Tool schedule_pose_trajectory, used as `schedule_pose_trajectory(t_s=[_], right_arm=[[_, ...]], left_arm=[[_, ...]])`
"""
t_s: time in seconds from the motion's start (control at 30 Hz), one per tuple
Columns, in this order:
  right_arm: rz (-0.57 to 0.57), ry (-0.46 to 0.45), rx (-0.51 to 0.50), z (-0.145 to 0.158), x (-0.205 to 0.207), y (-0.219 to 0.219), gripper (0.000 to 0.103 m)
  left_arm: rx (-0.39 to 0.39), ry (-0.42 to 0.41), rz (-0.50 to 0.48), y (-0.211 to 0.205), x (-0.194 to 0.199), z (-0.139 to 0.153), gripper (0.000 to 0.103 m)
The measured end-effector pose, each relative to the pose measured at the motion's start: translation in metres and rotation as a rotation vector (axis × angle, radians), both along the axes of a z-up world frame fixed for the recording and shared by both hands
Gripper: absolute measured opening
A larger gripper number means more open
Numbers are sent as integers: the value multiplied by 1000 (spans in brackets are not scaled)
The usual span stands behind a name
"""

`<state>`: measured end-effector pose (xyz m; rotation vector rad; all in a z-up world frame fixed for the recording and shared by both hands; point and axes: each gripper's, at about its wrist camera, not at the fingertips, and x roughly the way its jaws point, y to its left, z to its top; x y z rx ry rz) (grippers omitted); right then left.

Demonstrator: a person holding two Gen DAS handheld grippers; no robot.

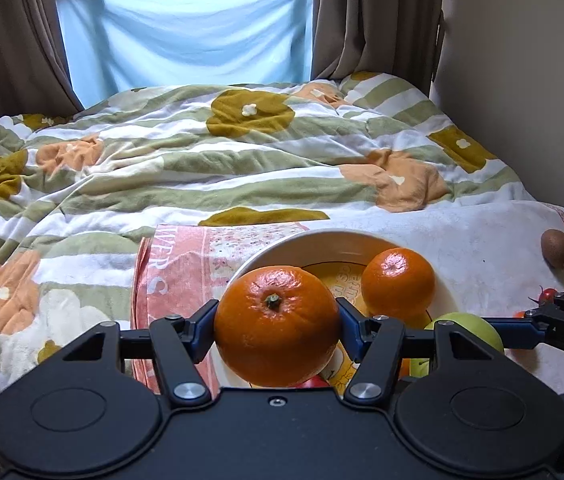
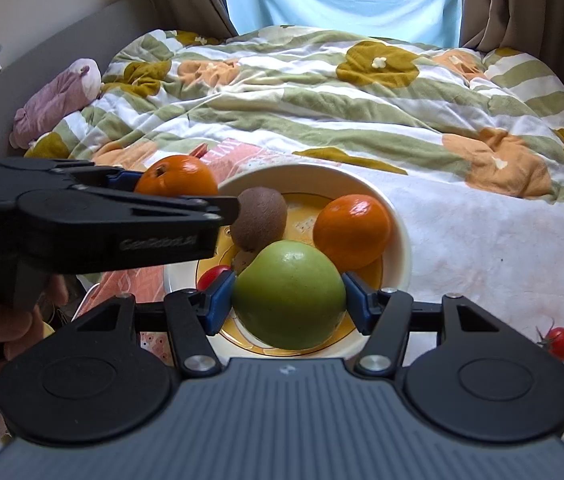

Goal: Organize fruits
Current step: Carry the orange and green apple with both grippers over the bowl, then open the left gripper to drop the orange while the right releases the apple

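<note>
Apple [image 2: 288, 294] gripped; only here, bowl's kiwi [image 2: 259, 218].

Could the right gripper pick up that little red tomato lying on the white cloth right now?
Probably not yet: the right gripper is already shut on the green apple over the bowl. Nothing blocks the cherry tomato, but the apple must go first.
</note>
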<state>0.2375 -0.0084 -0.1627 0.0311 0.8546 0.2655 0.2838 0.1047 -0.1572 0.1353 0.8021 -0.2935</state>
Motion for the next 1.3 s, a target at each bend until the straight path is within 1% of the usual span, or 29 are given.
schedule_pose_trajectory(t_s=[0.17, 0.3, 0.37, 0.43, 0.47, 0.5, 0.53, 0.57, 0.73, 0.87, 1.03, 1.3], right_arm=[[-3, 14, -8, -6, 4, 6, 73], [16, 22, -12, -9, 6, 8, 73], [28, 25, -8, -11, 6, 8, 73], [39, 27, -7, -12, 6, 7, 73], [43, 27, -6, -12, 6, 6, 73], [47, 28, -5, -12, 5, 6, 73], [50, 29, -5, -13, 5, 5, 73], [55, 29, -6, -13, 5, 5, 73], [85, 24, -13, -11, 2, 4, 73], [120, 11, -40, -10, 1, 6, 73], [152, 14, -60, -17, 8, 13, 73], [180, 6, -99, -25, 14, 19, 74]], left_arm=[[6, 36, -13, 2, 11, -11, 65], [25, 64, 1, 3, 15, -18, 65], [23, 77, 7, 3, 16, -20, 65], [23, 54, 9, 2, 14, -17, 66], [21, 43, 7, 0, 13, -14, 76], [19, 34, 7, 0, 12, -11, 92], [21, 14, 10, -1, 11, -8, 97], [25, -2, 14, -1, 9, -5, 99], [33, -6, 57, 6, 1, 6, 99], [7, -16, 110, 19, -14, 19, 99], [-23, -24, 180, 31, -27, 31, 99], [-37, -44, 217, 39, -41, 42, 99]])
